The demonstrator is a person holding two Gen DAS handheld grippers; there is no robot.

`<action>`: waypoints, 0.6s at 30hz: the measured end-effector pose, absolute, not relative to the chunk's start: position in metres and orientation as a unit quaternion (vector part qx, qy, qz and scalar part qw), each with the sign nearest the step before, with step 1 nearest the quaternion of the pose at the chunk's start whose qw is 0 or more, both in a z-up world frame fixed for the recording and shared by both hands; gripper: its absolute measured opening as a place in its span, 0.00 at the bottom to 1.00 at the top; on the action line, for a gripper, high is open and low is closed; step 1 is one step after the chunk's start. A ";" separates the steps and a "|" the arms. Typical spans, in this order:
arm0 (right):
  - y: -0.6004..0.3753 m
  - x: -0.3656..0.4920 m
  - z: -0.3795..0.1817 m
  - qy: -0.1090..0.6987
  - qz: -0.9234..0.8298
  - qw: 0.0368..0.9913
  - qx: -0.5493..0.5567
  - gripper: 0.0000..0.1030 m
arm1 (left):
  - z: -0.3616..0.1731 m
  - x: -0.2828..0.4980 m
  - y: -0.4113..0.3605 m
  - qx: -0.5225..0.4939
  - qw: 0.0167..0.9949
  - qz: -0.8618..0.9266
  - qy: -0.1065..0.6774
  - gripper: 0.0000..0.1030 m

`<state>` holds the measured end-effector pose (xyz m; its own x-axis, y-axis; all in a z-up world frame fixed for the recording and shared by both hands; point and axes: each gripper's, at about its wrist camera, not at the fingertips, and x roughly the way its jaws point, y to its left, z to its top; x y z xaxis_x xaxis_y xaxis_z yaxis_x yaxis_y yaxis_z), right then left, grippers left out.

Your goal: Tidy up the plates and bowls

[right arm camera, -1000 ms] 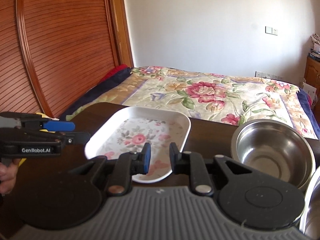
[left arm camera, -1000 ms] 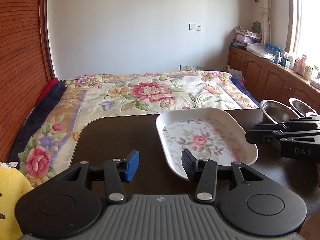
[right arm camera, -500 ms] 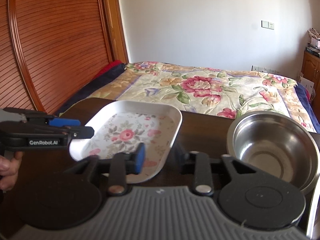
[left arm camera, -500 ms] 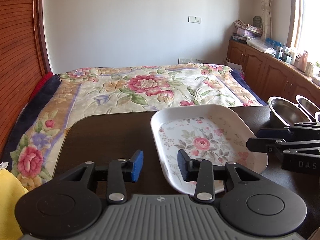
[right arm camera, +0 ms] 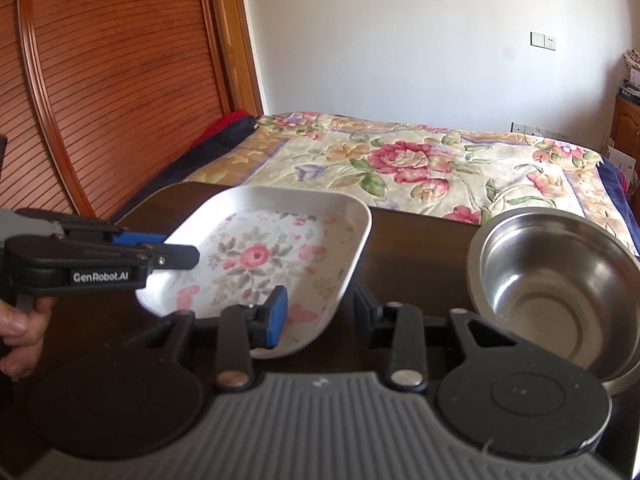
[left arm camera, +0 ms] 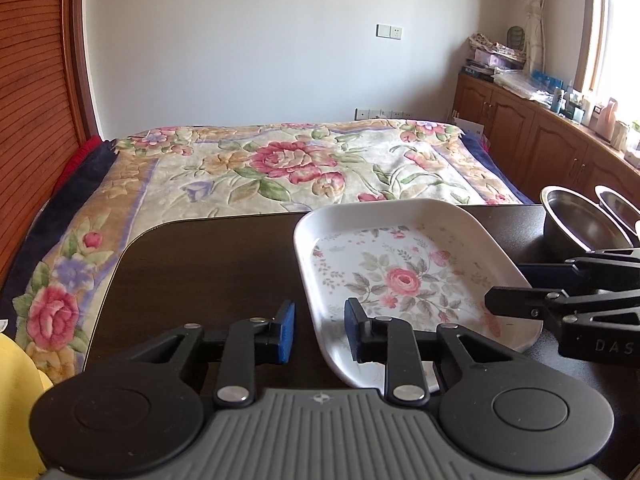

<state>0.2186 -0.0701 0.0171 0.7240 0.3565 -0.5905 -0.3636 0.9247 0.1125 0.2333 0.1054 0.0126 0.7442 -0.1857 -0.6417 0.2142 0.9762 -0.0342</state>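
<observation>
**Left wrist and right wrist views: table inventory, largest to smallest**

Bed: flowered quilt, beyond the far edge of the table, against a white wall.

Table: dark wood, rounded far-left corner; carries all the dishes.

Tray: white, rectangular with rounded corners, rose print inside. Lies flat on the table, centre-right in the left wrist view, left of the bowls.

Steel bowl: upright, on the table to the right of the tray, apart from it. Rim of a second bowl shows just beyond it at the far right.

Left gripper: jaws parted, holding nothing. The near-left corner of the tray rim lies between the blue pads, untouched as far as can be seen. A hand grips its handle at the left edge of the right wrist view.

Right gripper: jaws wide apart, empty. The near-right corner of the tray sits in the gap, left pad over the tray, right pad over bare table.
</observation>
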 end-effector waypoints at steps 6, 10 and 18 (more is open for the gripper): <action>-0.070 0.220 0.015 0.322 0.198 0.926 -0.003 0.27 | 0.012 0.233 0.104 0.019 0.934 -0.111 0.339 0.21; -0.070 0.220 0.014 0.320 0.199 0.926 -0.004 0.26 | 0.012 0.233 0.103 0.021 0.934 -0.111 0.338 0.20; -0.073 0.220 0.015 0.320 0.202 0.925 -0.003 0.20 | 0.013 0.230 0.103 0.022 0.937 -0.096 0.336 0.15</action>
<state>0.2199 -0.0732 0.0151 0.7131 0.3722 -0.5941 -0.3755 0.9184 0.1246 0.2298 0.1031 0.0130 0.7553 -0.1640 -0.6345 0.1940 0.9807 -0.0226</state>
